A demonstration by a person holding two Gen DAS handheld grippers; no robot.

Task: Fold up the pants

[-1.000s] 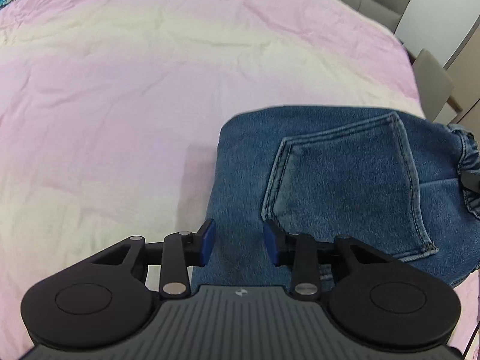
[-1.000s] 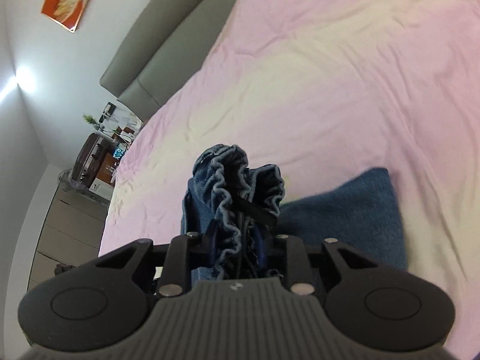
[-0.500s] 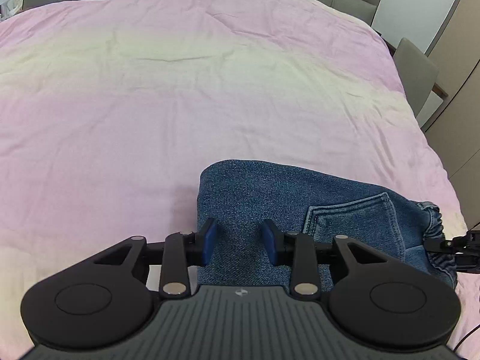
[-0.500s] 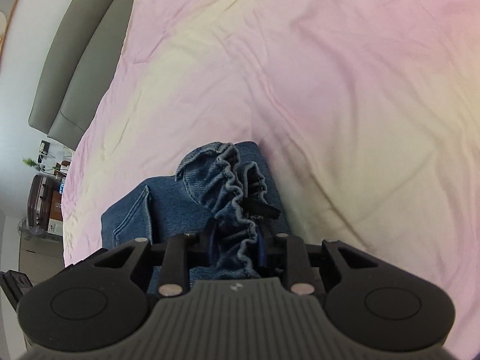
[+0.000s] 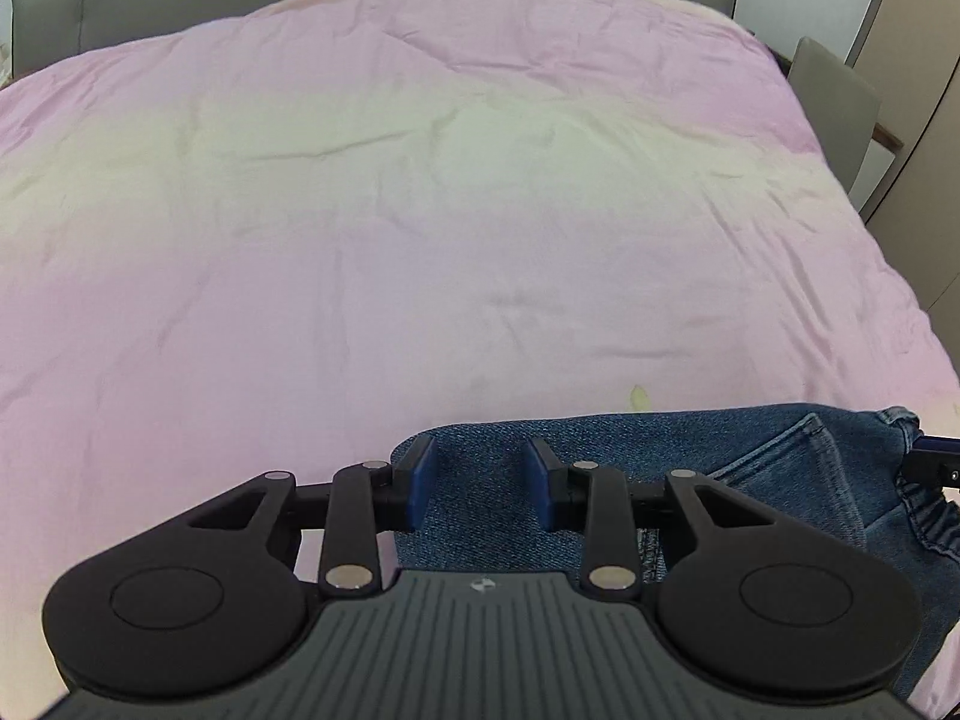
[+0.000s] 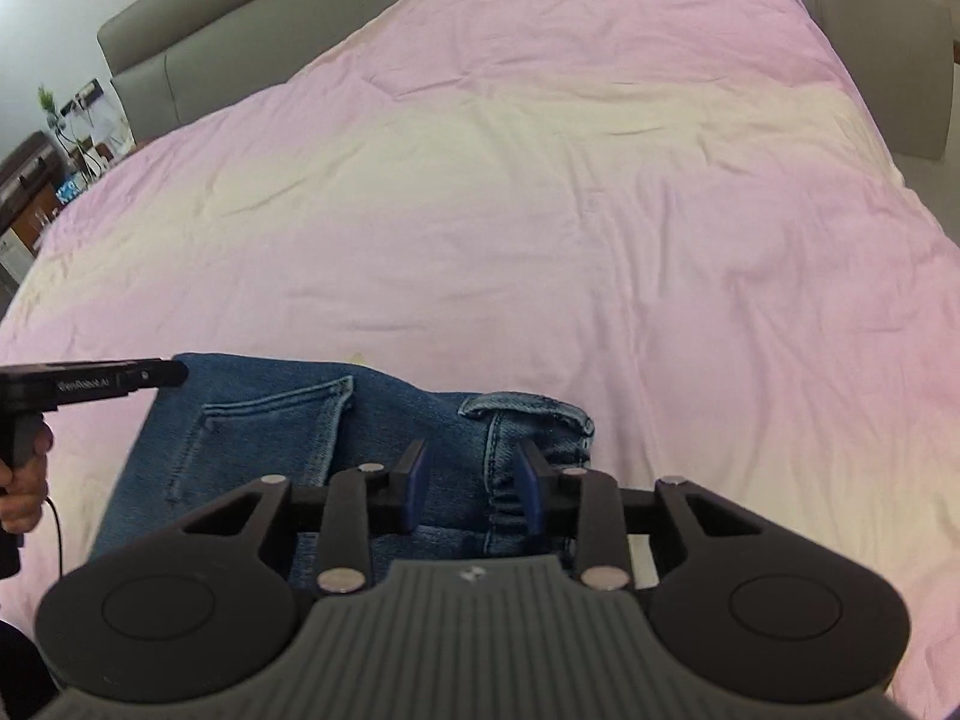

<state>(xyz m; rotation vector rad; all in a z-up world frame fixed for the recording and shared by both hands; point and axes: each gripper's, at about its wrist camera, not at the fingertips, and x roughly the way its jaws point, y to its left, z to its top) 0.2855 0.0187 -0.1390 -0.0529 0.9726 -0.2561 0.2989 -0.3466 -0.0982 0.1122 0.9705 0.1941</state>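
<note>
The blue denim pants [image 6: 288, 426] lie folded on the pink bedspread [image 6: 540, 210], back pocket up, elastic waistband to the right. My right gripper [image 6: 471, 480] is open above the waistband [image 6: 540, 414], holding nothing. My left gripper [image 5: 480, 480] is open above the folded left edge of the pants [image 5: 600, 438]. The left gripper's body also shows in the right wrist view [image 6: 90, 384], beside the pants' left corner. A small tip of the right gripper shows at the right edge of the left wrist view [image 5: 936, 462].
The pink and cream bedspread [image 5: 420, 210] stretches far ahead. A grey headboard [image 6: 240, 18] runs along the back. A grey chair [image 5: 834, 102] stands at the right of the bed. A cluttered side table [image 6: 36, 180] stands at the far left.
My right gripper has opened and let go of the waistband, which now lies flat on the bed. Both grippers have pulled back toward the near edge of the pants.
</note>
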